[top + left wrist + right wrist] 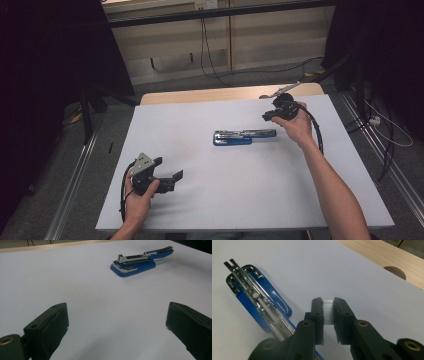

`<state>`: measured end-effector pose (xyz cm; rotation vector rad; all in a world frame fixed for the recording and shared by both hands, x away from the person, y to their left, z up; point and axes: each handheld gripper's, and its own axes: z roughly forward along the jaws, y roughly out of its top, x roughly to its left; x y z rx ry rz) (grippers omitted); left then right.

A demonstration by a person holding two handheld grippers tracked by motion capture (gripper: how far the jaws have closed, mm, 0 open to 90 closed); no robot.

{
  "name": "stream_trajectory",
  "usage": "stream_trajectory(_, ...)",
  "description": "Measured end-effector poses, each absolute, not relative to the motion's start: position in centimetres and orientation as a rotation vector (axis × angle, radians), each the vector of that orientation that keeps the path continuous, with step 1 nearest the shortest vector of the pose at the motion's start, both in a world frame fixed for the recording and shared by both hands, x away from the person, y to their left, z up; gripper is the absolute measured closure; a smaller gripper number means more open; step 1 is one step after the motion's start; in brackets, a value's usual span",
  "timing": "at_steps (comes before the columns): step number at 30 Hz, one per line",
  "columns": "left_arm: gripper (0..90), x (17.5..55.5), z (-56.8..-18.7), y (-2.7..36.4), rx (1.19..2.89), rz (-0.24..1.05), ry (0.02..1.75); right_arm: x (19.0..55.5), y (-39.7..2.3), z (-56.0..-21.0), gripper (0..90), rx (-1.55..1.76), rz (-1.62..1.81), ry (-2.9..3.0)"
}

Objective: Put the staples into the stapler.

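Blue, chrome-railed stapler lying opened flat mid-desk. Right hand-held gripper clamped on a silvery strip of staples: align with the open magazine rail, lower level. Left hand-held gripper spread apart, idle, well away.

A table with a white top fills the middle of the high view. Along its far edge, at 12 o'clock, a strip of light brown wood shows. In the right gripper view that wood has a round hole in it.

Near the middle of the white top, a little toward 1 o'clock, lies a blue stapler. It is swung open flat, so its shiny metal parts face up. Its long arm points toward 3 o'clock.
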<state>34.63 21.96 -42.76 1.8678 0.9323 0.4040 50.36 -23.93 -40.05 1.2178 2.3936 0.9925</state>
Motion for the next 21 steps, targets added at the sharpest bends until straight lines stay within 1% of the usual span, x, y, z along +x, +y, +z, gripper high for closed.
stream_trajectory(21,4.7,34.6,-42.8,21.9,1.868,0.404,0.925,49.3,-21.0,-39.2,79.2,1.058,1.051,2.448)
